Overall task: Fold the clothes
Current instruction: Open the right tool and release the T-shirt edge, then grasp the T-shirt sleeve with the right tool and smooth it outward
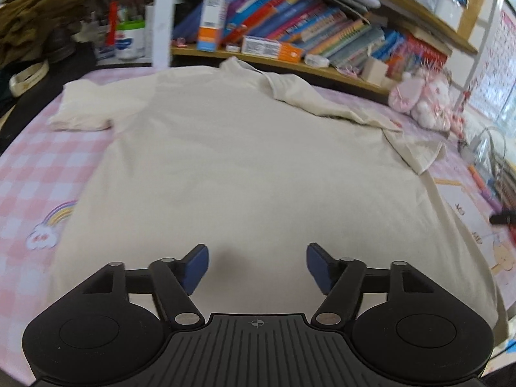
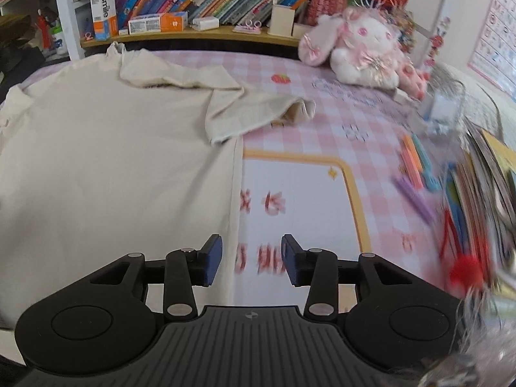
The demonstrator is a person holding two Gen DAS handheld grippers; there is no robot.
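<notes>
- Cream T-shirt [image 1: 245, 167] lies spread flat across a table covered with a pink checked cloth [image 1: 42, 174], collar toward the far edge beneath a shelf of books [image 1: 290, 22].
- Left sleeve [image 1: 84, 109] stretches out flat toward the far left corner; right sleeve [image 2: 245, 109] is rumpled and partly folded back over the shoulder.
- Left gripper [image 1: 257, 267] hangs over the shirt's lower middle with its jaws wide apart, blue pads [image 1: 196, 269] clear of the fabric and holding nothing.
- Right gripper [image 2: 251, 262] hovers at the shirt's right side hem, jaws also spread and empty; one pad sits over the cream fabric, the other over the printed white panel [image 2: 296, 190] of the cloth.
- Pink plush rabbit [image 2: 358, 48] sits near the far right corner, well apart from the shirt.
- Coloured pens [image 2: 416, 167] and stacked books [image 2: 477, 193] crowd the right edge, blurred in the right wrist view.
</notes>
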